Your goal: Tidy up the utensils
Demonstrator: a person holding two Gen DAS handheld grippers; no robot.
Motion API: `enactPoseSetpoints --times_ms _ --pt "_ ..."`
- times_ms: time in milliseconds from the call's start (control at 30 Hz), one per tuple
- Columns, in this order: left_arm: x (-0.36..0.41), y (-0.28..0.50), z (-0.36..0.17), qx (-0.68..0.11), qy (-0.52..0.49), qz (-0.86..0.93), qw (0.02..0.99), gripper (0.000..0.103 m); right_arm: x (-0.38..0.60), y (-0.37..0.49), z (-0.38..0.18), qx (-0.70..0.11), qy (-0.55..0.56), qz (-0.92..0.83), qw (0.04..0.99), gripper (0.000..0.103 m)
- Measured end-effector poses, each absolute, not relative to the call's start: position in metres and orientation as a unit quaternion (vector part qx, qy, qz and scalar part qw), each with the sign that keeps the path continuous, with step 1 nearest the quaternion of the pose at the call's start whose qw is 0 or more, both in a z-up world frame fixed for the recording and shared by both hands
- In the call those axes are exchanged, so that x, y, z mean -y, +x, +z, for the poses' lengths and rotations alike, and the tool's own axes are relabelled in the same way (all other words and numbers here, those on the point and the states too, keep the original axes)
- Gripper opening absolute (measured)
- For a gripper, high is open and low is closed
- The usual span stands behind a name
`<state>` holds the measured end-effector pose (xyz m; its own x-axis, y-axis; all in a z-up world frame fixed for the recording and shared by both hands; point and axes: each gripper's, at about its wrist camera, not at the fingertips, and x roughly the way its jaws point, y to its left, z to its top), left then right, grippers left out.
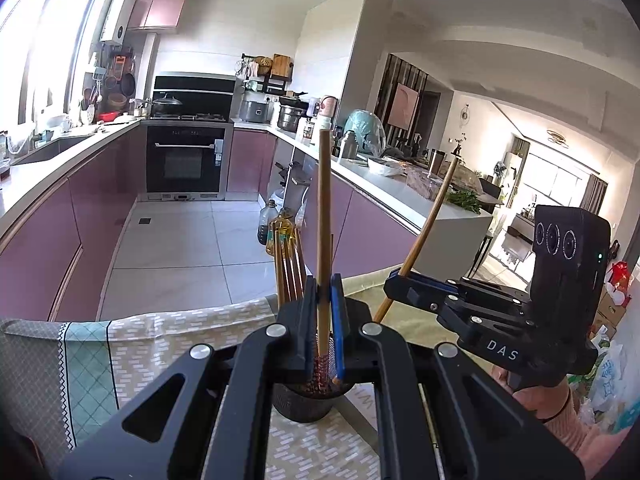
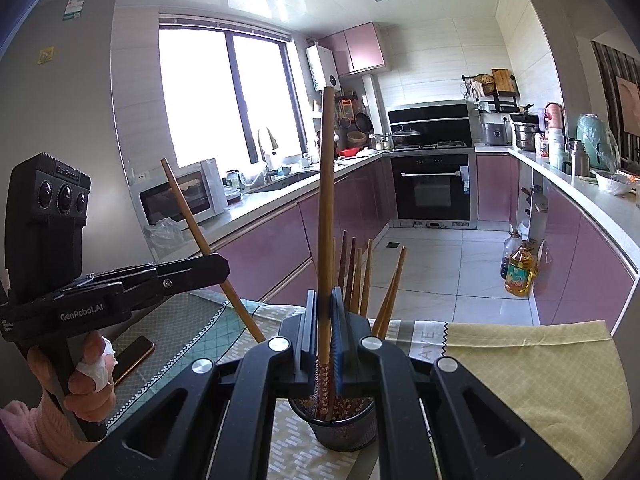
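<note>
Both grippers pinching one chopstick each over the mesh cup.

Left gripper (image 1: 323, 300): jaws pressed onto a single wooden chopstick (image 1: 324, 216), held near-upright, its patterned lower end down at the black mesh utensil cup (image 1: 304, 404). Right gripper (image 2: 325, 312): jaws likewise clamped on a second chopstick (image 2: 326, 208), upright, its patterned end inside the same cup. In the left wrist view this second chopstick shows tilted, leaning away toward the counter. Several more chopsticks (image 2: 356, 276) stand loose in the cup, fanned toward the far side. The cup sits on a patterned tablecloth (image 1: 168, 344) near the table's far edge, facing the kitchen floor. A phone (image 2: 134, 356) lies flat on the cloth beside the left hand (image 2: 90, 380), which has a bandaged finger. A yellow cloth (image 2: 532, 368) covers the table's right part.
</note>
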<state>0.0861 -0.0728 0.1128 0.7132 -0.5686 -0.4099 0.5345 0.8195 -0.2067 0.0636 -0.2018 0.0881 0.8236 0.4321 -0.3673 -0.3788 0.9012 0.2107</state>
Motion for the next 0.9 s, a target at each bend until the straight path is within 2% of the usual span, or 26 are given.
enactPoseSetpoints --times_ms 900 --pt "0.076 0.093 0.11 -0.248 -0.032 -0.295 0.922 0.007 0.201 0.077 0.076 -0.225 0.069 0.211 0.949 0.006"
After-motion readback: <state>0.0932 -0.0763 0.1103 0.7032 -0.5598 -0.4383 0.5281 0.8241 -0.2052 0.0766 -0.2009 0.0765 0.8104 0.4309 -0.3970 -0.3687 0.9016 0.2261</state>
